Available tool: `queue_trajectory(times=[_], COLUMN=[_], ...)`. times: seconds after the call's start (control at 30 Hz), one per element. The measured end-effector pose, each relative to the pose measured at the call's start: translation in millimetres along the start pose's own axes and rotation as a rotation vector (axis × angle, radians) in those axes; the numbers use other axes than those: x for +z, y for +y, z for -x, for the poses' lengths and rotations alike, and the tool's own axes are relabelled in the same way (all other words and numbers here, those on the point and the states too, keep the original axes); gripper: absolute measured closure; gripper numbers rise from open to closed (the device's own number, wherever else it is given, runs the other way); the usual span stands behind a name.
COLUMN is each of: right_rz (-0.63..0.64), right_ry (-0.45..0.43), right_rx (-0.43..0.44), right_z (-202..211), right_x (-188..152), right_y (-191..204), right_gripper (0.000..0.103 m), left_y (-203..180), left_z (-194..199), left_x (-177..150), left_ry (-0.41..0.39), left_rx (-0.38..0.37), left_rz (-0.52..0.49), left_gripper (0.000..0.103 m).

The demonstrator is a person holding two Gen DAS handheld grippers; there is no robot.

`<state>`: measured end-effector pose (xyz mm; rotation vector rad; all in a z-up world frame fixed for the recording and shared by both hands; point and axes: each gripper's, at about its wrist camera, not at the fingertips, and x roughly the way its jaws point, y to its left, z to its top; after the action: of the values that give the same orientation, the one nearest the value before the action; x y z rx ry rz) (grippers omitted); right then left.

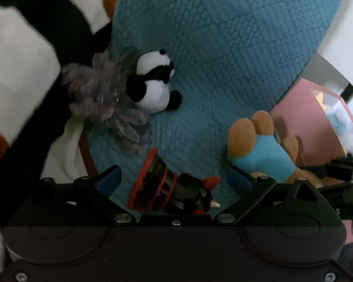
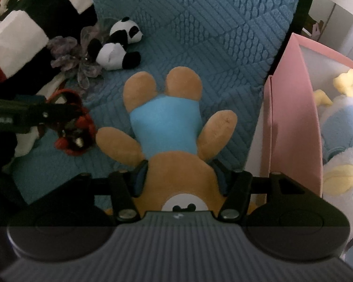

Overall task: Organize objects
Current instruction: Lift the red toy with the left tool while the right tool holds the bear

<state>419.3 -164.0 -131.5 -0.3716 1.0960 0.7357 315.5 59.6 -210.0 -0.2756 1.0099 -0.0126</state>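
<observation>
Right gripper (image 2: 179,176) clamping brown bear (image 2: 167,127) at the neck beside pink bin (image 2: 291,122) wall, left gripper (image 1: 174,178) gaping wide around red-black toy (image 1: 167,188), unpinched, open blue quilt (image 2: 211,23) lying ahead.

Blue quilted bedspread (image 2: 211,23) — striped blanket (image 2: 35,16) alongside

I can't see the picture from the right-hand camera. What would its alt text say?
The right tongs are closed on the head of a brown teddy bear in a blue shirt, which lies on a blue quilt. A pink bin holding plush toys stands to the right, and a small panda plush lies farther back on the left.
</observation>
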Motion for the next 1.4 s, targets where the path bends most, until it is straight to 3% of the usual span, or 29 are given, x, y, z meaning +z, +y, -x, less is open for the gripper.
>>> queue_trajectory(times=[0.37, 0.77, 0.97, 1.13, 1.33, 1.4], right_rz=[-0.017, -0.014, -0.031, -0.033, -0.030, -0.031], right_ry=[0.008, 0.015, 0.011, 0.020, 0.019, 0.018], right_rx=[0.030, 0.053, 0.062, 0.066, 0.067, 0.065], right_z=[-2, -3, -2, -1, 2, 2], right_x=[1, 2, -1, -3, -6, -7], right_y=[-5, -11, -12, -14, -14, -14], right_gripper=[0.043, 0.043, 0.043, 0.043, 0.043, 0.044], left_y=[-27, -68, -78, -86, -91, -93], left_z=[1, -8, -23, -31, -41, -48], left_x=[38, 8, -12, -30, -42, -46], left_ry=[0.093, 0.253, 0.294, 0.272, 0.252, 0.252], left_rx=[-0.084, -0.135, -0.095, -0.019, 0.068, 0.100], left_rz=[-0.306, -0.781, -0.912, -1.027, -1.113, -1.143], left_gripper=[0.007, 0.011, 0.012, 0.015, 0.026, 0.040])
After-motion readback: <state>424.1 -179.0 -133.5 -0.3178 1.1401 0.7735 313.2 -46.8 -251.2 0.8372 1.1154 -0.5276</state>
